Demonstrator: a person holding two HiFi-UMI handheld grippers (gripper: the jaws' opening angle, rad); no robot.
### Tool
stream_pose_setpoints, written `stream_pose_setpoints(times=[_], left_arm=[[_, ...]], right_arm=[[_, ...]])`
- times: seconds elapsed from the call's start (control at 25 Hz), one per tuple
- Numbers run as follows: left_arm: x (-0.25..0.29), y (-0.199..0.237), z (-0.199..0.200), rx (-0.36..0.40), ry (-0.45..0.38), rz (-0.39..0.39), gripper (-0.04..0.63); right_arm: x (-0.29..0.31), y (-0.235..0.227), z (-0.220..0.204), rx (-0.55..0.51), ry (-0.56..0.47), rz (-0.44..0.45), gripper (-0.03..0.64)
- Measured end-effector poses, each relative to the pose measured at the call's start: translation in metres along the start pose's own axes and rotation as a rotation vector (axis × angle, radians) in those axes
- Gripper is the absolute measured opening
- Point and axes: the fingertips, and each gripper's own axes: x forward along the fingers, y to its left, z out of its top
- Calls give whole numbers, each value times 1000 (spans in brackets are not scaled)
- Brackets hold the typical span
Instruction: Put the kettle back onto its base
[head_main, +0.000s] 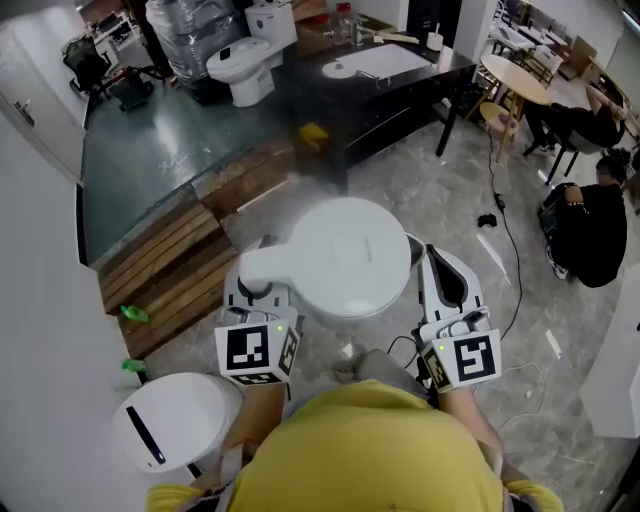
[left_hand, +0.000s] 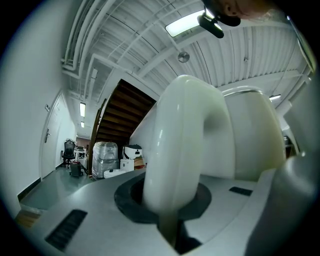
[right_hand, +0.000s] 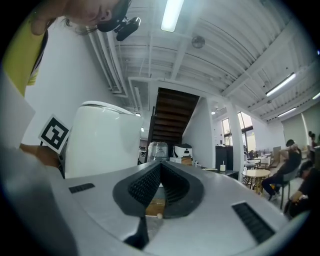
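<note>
In the head view, the white kettle hangs over the floor, not on a base yet. In the left gripper view, the left gripper has its jaws tight on the kettle handle. In the right gripper view, the right gripper has its jaws closed on nothing.

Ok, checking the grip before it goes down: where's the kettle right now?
Centre of the head view, the kettle hangs over the floor, its handle clamped in the left hand-held gripper, the right hand-held gripper beside it.
</note>
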Motion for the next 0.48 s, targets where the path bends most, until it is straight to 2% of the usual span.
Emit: stream_pose_setpoints(times=[0.24,0.48], left_arm=[[35,4,-8,-18,7,-8,40],[88,11,-12,-21,4,-3,40]], right_arm=[[22,-22,-12,-2,17,-21,15],[74,-50,-19,13,8,-10,15]])
